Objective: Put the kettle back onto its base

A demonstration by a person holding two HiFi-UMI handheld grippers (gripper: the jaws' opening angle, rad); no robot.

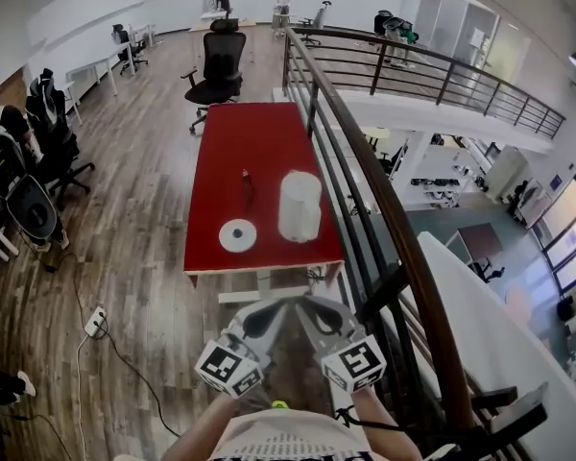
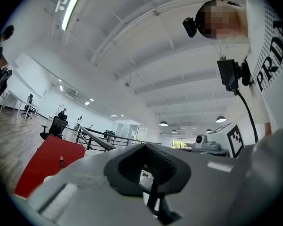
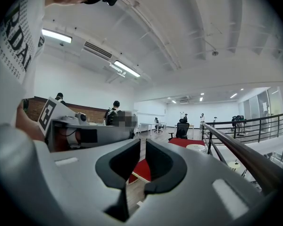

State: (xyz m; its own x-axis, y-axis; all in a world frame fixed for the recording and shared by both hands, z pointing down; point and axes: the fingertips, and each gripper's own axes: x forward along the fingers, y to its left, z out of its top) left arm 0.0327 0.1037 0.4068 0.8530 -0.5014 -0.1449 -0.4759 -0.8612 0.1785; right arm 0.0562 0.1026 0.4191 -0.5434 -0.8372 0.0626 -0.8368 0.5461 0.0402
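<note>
The kettle [image 1: 300, 206] stands on the red table [image 1: 259, 133] near the front edge. Its round base [image 1: 237, 235] lies just to its left, not touching it. A railing [image 1: 384, 200] runs close along the table's right side, and wood floor [image 1: 144, 209] spreads to the left, with a power strip [image 1: 96, 322] trailing its cable. A small dark object [image 1: 247, 182] sits behind the base, and an office chair [image 1: 219, 65] stands at the far end. Short of the table hang the left gripper [image 2: 148, 161] and right gripper [image 3: 142, 161] — both with jaws drawn together, nothing between them.
</note>
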